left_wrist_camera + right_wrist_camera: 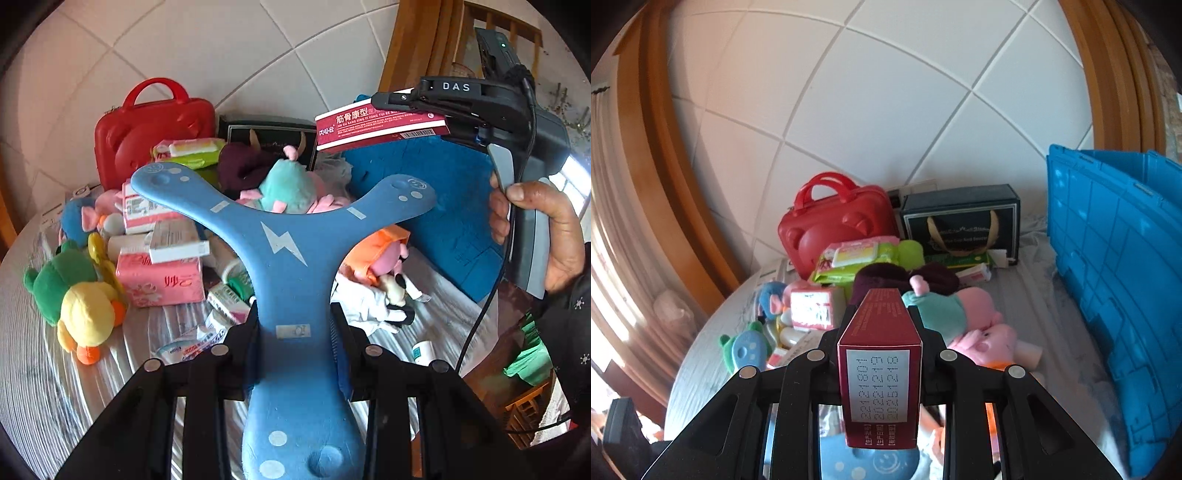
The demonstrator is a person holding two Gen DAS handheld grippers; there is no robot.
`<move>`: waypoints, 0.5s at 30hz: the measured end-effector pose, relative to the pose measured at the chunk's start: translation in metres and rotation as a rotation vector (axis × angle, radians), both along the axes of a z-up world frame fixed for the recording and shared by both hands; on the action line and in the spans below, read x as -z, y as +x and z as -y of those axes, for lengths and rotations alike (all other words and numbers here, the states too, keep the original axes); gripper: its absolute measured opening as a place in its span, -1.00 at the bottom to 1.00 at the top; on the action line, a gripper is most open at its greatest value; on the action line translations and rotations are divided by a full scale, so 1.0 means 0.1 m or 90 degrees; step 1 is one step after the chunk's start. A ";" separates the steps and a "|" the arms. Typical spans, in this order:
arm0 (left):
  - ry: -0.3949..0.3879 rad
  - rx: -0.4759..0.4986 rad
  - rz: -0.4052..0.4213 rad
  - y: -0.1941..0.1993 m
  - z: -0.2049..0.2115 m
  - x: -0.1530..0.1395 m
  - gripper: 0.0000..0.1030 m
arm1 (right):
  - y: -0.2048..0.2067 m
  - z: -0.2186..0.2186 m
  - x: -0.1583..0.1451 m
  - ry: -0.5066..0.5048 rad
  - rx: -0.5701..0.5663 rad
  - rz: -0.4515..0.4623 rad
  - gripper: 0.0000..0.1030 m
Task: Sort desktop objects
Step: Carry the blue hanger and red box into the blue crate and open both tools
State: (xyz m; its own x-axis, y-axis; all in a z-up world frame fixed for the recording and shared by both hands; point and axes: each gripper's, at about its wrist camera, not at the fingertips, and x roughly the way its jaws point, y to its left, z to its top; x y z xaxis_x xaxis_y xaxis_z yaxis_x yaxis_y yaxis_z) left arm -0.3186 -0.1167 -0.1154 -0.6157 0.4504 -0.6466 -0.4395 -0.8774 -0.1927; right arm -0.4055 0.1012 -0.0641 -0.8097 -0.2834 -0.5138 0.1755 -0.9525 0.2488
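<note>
Our left gripper (295,314) pinches a blue boomerang toy (284,236) by its stem; only this view catches the hand (535,229) working the right gripper (400,101). That one's clamped on a red medicine box (879,365), and its own view shows the date stamp. Beyond: toy clutter on grey cloth (74,369), white tiled wall (849,110). The blue crate (1115,277) beside us gets cut off.

A blue three-armed foam boomerang (291,243) with a white lightning bolt was clamped by one arm, raised above the clutter. A dark red medicine box (881,373) was gripped lengthwise, also aloft.
</note>
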 end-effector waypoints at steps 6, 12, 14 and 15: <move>0.013 0.083 -0.074 -0.17 -0.41 -0.36 -0.37 | 0.50 -0.46 -0.59 -0.009 0.082 -0.089 -0.53; 0.025 0.181 -0.153 -0.24 -1.24 -0.82 -0.37 | 1.17 -1.23 -1.16 -0.009 0.189 -0.191 -0.53; 0.031 0.212 -0.169 -0.27 -1.61 -0.96 -0.37 | 1.33 -1.54 -1.27 0.002 0.227 -0.204 -0.53; 0.035 0.227 -0.177 -0.29 -1.80 -1.02 -0.37 | 1.39 -1.71 -1.31 0.002 0.244 -0.204 -0.53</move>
